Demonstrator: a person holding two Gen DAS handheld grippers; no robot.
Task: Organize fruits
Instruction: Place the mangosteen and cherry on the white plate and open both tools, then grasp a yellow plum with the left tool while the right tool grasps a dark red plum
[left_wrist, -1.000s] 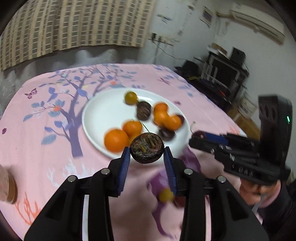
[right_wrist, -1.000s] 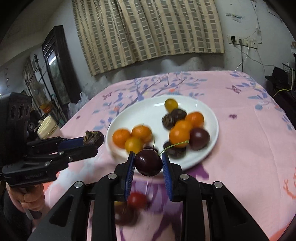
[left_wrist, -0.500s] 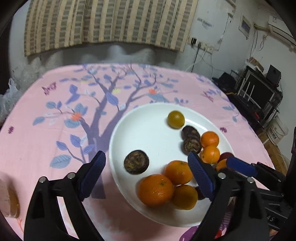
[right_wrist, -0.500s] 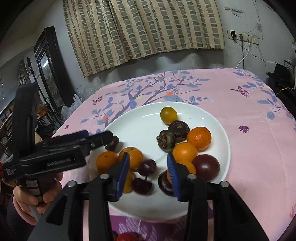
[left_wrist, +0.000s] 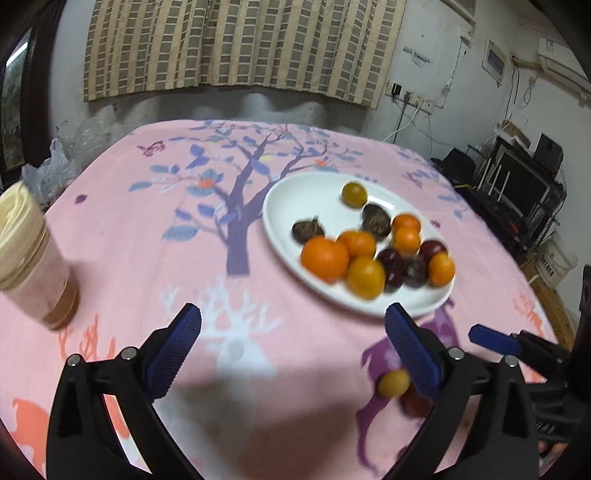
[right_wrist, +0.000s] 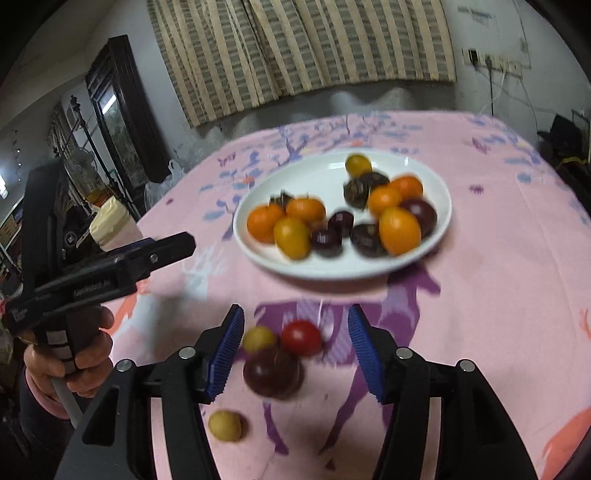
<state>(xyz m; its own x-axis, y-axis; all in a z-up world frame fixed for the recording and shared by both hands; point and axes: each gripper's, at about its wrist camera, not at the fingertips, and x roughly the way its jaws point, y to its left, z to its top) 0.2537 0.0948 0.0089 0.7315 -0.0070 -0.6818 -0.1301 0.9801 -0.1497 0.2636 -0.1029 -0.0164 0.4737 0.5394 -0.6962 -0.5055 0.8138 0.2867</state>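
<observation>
- We see the white plate (right_wrist: 436, 229) sitting far of centre on the pink tablecloth (left_wrist: 147, 258), its near rim well clear of both tools, with bare cloth in between.
- On the plate lie oranges (right_wrist: 264, 221), dark plums (right_wrist: 419, 212) and a yellow fruit (right_wrist: 358, 165) at the far rim.
- Loose fruit on the cloth — a red one (right_wrist: 301, 337), a yellowish one (right_wrist: 258, 339), a dark plum (right_wrist: 273, 373) and a small yellow one (right_wrist: 224, 425) nearer left.
- A jar (left_wrist: 29, 258) stands far left.
- Our right gripper (right_wrist: 295, 350) is spread wide, empty, framing the loose cluster without touching it.
- Our left gripper (left_wrist: 291, 347) gapes wide too — nothing held, over bare cloth.
</observation>
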